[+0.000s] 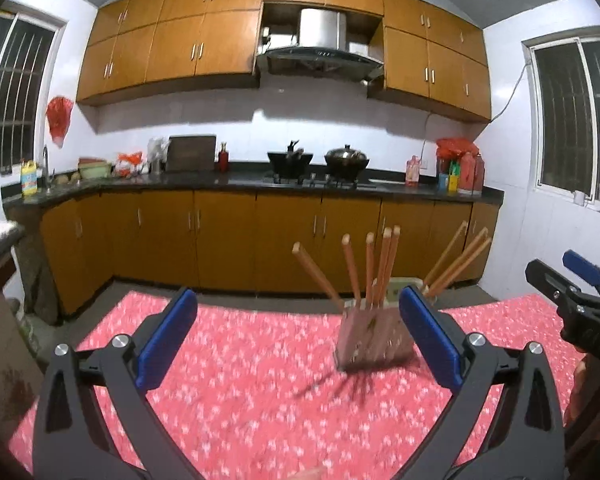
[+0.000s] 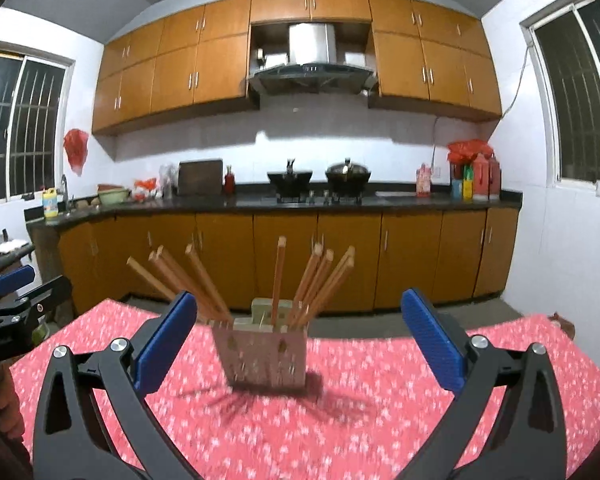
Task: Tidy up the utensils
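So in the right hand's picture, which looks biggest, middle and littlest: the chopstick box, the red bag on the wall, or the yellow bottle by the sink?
1. Chopstick box: biggest, though it sits much nearer the camera.
2. Red bag.
3. Yellow bottle: littlest, but close to the bag in looks.

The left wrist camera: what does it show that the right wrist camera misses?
Only the left wrist view shows the right gripper, at its right edge. Only the right wrist view shows the left gripper, at its left edge. Both show the pale square utensil holder with wooden chopsticks fanning out, standing on the red flowered tablecloth. Both grippers are open and empty.
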`<state>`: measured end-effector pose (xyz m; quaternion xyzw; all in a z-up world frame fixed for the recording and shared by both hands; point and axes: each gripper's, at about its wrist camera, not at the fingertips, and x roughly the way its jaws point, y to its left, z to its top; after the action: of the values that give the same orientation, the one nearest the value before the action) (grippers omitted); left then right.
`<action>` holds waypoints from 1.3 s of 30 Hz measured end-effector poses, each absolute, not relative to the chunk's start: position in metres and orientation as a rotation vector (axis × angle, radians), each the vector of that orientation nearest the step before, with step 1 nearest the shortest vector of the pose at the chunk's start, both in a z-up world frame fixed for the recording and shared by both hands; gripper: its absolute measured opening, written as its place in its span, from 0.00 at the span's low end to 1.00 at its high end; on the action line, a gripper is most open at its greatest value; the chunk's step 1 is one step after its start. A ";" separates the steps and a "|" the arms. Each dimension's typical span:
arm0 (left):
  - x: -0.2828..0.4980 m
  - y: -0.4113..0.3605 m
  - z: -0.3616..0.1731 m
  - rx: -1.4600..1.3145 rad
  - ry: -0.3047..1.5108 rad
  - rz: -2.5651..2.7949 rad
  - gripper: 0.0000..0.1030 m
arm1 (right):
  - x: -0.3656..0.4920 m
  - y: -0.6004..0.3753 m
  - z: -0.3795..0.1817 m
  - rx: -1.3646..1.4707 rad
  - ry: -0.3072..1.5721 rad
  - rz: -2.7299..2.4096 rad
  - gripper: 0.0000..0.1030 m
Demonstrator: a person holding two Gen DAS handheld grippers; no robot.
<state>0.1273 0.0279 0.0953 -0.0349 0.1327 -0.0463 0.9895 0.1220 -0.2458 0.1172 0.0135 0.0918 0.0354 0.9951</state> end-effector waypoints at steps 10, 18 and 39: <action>0.089 0.043 0.067 -0.117 0.294 -0.049 0.96 | 0.083 -0.248 0.078 0.072 0.275 0.074 0.98; 0.059 0.023 0.045 -0.029 0.285 -0.038 0.96 | 0.051 -0.238 0.054 0.043 0.291 0.064 0.98; 0.036 0.006 0.006 0.007 0.317 -0.066 0.96 | 0.033 -0.241 0.016 0.089 0.366 0.035 0.98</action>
<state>0.0361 0.0056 0.0060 0.0037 0.1576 -0.0328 0.9869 0.0330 -0.2406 0.0158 0.0440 0.1818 0.0172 0.9822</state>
